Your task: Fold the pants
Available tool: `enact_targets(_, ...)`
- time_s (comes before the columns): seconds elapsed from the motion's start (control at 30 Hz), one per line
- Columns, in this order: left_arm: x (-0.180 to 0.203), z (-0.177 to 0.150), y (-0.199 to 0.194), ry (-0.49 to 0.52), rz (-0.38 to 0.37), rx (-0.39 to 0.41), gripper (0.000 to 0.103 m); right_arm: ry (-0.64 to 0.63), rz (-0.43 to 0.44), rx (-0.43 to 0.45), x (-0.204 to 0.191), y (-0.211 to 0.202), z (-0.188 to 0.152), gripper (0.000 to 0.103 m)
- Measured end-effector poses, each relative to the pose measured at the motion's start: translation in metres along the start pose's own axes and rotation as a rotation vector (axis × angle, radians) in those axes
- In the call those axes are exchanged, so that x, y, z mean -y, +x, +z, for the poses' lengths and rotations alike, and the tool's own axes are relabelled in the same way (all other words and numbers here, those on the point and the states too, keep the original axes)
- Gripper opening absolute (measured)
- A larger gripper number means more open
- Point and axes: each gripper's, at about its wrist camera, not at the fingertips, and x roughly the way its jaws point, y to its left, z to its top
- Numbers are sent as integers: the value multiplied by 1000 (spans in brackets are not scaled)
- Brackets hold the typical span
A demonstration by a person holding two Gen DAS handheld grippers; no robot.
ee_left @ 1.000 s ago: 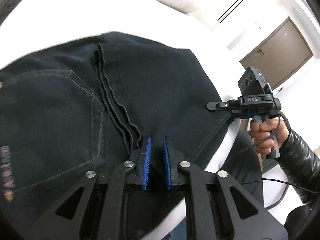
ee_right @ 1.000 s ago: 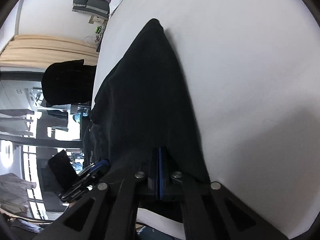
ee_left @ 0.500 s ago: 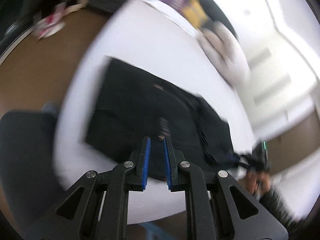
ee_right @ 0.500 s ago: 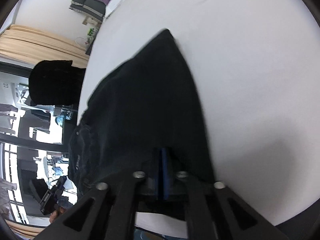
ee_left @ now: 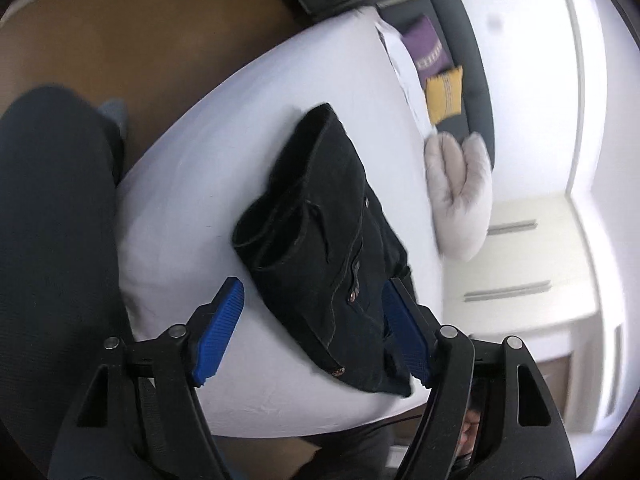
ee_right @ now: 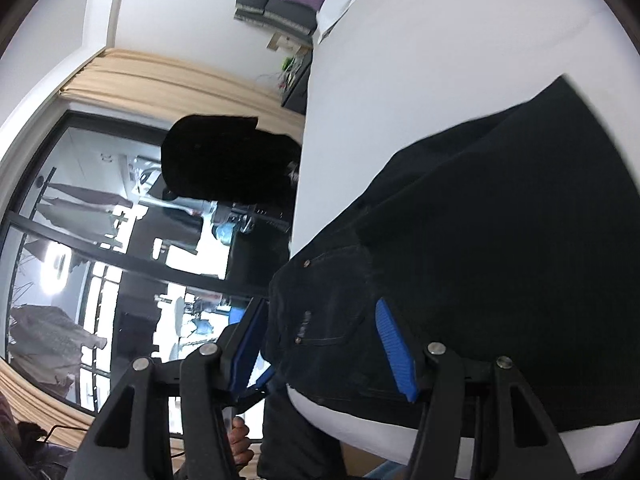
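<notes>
The black pants (ee_left: 320,236) lie folded into a compact bundle on the white table (ee_left: 224,152). My left gripper (ee_left: 312,332) is open and empty, raised above the near end of the bundle, its blue pads (ee_left: 218,330) apart. In the right wrist view the pants (ee_right: 492,252) fill the right side, with a back pocket and rivets showing. My right gripper (ee_right: 324,352) is open, its jaws spread on either side of the waistband edge, holding nothing.
A pale padded jacket (ee_left: 460,196) lies at the table's far edge. A dark sofa with purple and yellow cushions (ee_left: 436,60) stands beyond. Brown floor (ee_left: 120,40) lies left of the table. Beige curtains and a window (ee_right: 120,200) show in the right wrist view.
Both grippers have opened and let go of the pants. The left gripper has lifted up and back from the fabric. The pants now lie as a folded bundle.
</notes>
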Motion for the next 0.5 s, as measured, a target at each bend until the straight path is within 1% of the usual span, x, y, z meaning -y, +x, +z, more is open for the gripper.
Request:
enact_targets(0.07,-8,0,3,-40,-15,-8,70,7,17,-23,-1,15,-1,59)
enact_targets(0.13,-11,-2,10,-52,-32,-33,70,14,14,-37,-1,24,0,59)
enact_targets(0.2,-12,-2,19,-50,-50,-52,70,26,29,-49,-1,32,2,56)
enact_targets(0.27,-15,1,25,-59,-63,-50,70,30,34,-59,-3,40,4,55)
enact_targets(0.43,-35,7,33,-150,-128,-24,70,26,43,-86,-4,52,9,52)
enact_targets(0.5,-37,11,36,-170,-140,-19,70,25,41,-99,-5,55,12,49)
